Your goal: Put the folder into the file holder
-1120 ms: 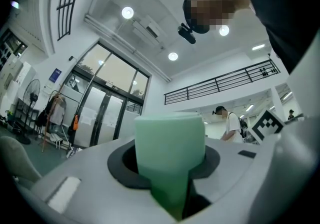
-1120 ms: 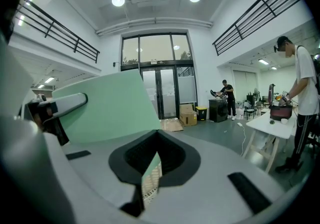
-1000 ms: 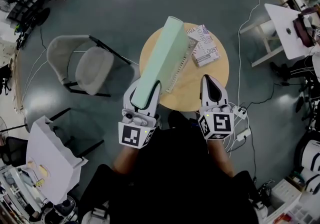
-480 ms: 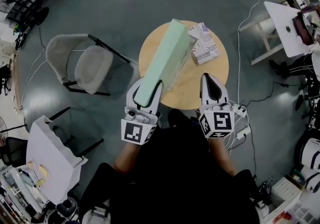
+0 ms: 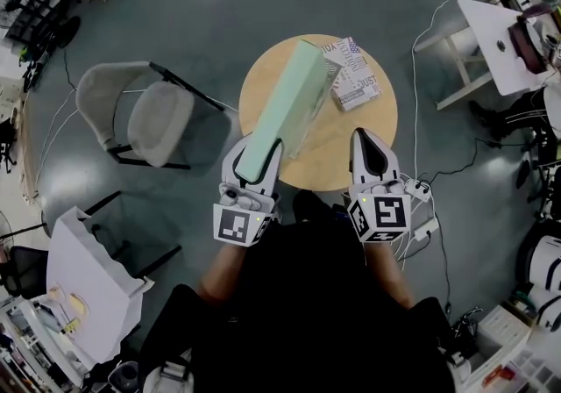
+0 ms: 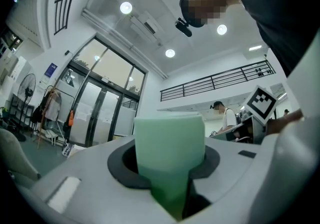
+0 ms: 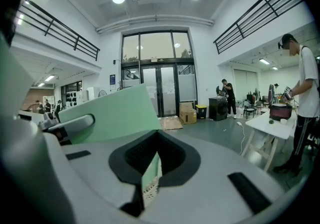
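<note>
Took the round wooden surface (image 5: 261, 89) in the head view as the dial.

Noted the left gripper (image 5: 257, 154) at 7 o'clock, over the near rim, with fingers clenched on the near end of the pale green folder (image 5: 285, 102). Confirmed this in the left gripper view: folder (image 6: 169, 143) wedged between both fingers and filling the gap.

Traced the folder from 7 o'clock across the centre toward 12 o'clock. Could not tell whether its far end touches anything.

Spotted the wire file holder (image 5: 312, 124) near the centre, along the folder's right edge and partly covered by it — could not resolve whether the folder sits in a slot.

Logged the right gripper (image 5: 366, 139) at 5 o'clock, fingers pressed together on nothing. Saw only a thin slit between them in the right gripper view, with the folder (image 7: 112, 113) beyond at 10 o'clock.

Placed the printed booklets (image 5: 352, 75) at 1 o'clock, lying flat on the surface. Off the surface, marked the grey chair (image 5: 149, 119) at 9 o'clock and the white desk (image 5: 491, 40) at 2 o'clock.
</note>
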Action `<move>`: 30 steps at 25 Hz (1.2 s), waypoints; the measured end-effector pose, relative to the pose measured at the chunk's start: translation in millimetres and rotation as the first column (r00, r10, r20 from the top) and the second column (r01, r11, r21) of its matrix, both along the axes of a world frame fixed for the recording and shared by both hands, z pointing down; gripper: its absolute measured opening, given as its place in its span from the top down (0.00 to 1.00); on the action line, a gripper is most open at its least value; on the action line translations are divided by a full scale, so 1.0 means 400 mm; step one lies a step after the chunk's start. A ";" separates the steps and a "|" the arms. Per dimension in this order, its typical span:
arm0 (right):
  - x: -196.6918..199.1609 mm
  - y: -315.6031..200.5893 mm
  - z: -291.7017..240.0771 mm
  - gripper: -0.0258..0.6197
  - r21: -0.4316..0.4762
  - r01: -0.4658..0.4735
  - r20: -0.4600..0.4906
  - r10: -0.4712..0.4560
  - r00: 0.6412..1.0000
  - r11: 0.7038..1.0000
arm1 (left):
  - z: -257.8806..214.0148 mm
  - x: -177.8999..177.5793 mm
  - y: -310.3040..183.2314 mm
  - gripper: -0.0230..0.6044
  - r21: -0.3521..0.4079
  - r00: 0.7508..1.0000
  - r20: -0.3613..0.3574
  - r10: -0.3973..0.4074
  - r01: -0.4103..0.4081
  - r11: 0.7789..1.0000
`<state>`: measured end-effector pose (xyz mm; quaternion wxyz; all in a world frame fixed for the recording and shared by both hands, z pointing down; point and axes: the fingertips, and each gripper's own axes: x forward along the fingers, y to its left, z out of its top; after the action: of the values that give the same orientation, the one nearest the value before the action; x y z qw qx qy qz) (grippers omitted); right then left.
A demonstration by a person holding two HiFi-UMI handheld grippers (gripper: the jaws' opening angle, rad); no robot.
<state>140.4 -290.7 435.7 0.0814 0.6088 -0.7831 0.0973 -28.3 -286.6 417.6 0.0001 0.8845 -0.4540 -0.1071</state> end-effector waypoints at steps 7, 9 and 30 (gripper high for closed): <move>-0.003 -0.003 0.007 0.97 -0.009 0.006 0.001 -0.006 1.000 1.000 | 0.023 0.004 -0.012 0.73 -0.010 1.000 0.003 0.010 -0.010 1.000; -0.003 -0.005 0.008 0.97 -0.009 0.006 0.001 -0.006 1.000 1.000 | 0.032 0.005 -0.017 0.73 -0.016 1.000 0.012 0.010 -0.010 1.000; -0.011 -0.006 0.014 0.97 -0.021 0.000 0.001 0.000 1.000 1.000 | 0.080 0.017 -0.048 0.73 -0.069 0.997 0.067 0.033 -0.029 0.997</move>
<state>135.8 -293.2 441.5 0.0872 0.6080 -0.7820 0.1058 -21.5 -305.8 449.6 0.0166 0.8940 -0.4435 -0.0613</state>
